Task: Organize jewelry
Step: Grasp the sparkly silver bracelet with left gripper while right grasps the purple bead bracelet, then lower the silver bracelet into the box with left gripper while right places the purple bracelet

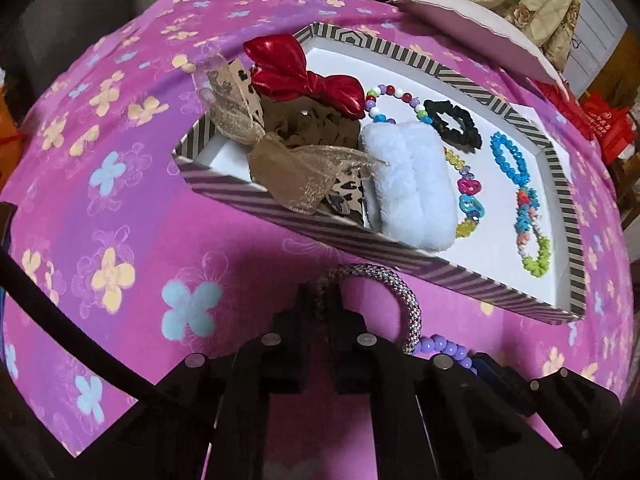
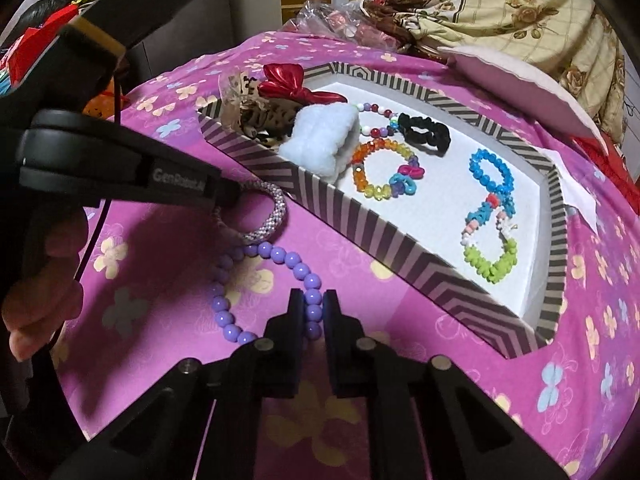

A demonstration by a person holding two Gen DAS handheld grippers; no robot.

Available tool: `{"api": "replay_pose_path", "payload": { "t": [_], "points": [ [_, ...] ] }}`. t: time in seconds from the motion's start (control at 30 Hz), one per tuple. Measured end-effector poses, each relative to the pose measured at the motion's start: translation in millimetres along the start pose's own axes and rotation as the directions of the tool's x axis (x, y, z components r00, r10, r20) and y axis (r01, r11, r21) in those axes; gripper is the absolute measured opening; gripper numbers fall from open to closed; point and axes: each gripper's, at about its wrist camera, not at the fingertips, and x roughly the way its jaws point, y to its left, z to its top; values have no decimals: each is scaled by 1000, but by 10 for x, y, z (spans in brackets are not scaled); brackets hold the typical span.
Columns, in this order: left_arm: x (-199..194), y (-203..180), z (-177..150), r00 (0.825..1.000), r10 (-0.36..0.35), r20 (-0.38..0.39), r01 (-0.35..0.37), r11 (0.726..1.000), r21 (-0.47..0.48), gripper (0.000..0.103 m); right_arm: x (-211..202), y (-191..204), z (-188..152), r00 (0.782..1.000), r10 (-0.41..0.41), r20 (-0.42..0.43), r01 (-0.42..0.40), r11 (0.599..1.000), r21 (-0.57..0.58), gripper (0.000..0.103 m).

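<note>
Right wrist — claw (image 2: pixel 313 300) seemingly pinching purple bracelet (image 2: pixel 264 292).

Beaded bangle (image 1: pixel 384 284) between left fingers (image 1: pixel 306 312)

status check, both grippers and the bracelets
Left gripper shut on sparkly bangle. Right gripper shut on purple bead bracelet. Both outside striped box. Path clear.

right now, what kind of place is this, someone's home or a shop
Most likely a home, perhaps a bedroom. The work surface is covered with a pink flower-print cloth, a cream rose-pattern quilt is heaped behind it, and a striped cardboard tray holds personal hair ties and bead bracelets.
</note>
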Motion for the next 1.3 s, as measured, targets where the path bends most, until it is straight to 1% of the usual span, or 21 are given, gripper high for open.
{"api": "replay_pose_path", "payload": {
  "t": [0.03,0.1,0.23,0.37,0.53,0.67,0.77,1.0,1.17,1.3],
  "points": [
    [-40,24,-8,1000,-16,0,16,1000,-2,28,-73,-14,4,1000,15,13,-15,1000,6,9],
    [-115,27,-16,1000,-22,11,22,1000,0,28,-194,-30,16,999,23,31,-23,1000,6,9],
    [-339,17,-6,997,-57,42,56,998,10,28,-437,-80,90,998,27,59,-27,1000,-3,9],
    [-531,-74,5,995,-69,75,66,997,35,28,-689,-155,189,995,29,93,-28,1000,-7,9],
    [-678,-248,61,992,-75,104,68,995,70,28,-1022,-364,297,991,-23,134,23,1000,0,9],
    [-698,-409,99,990,-79,114,68,993,93,28,-1132,-601,381,988,-55,142,50,998,36,9],
    [-678,-514,124,990,-79,115,68,993,98,28,-1113,-741,454,988,-65,139,57,997,60,9],
    [-591,-670,161,992,-66,109,54,993,109,28,-810,-941,686,993,-66,102,58,995,82,9],
    [-475,-750,203,994,-61,95,51,993,105,28,-546,-1059,894,996,-14,91,3,992,124,9],
    [-358,-793,235,996,-55,77,47,994,96,28,-278,-1096,1055,997,27,75,-37,990,137,9]
  ]
}}
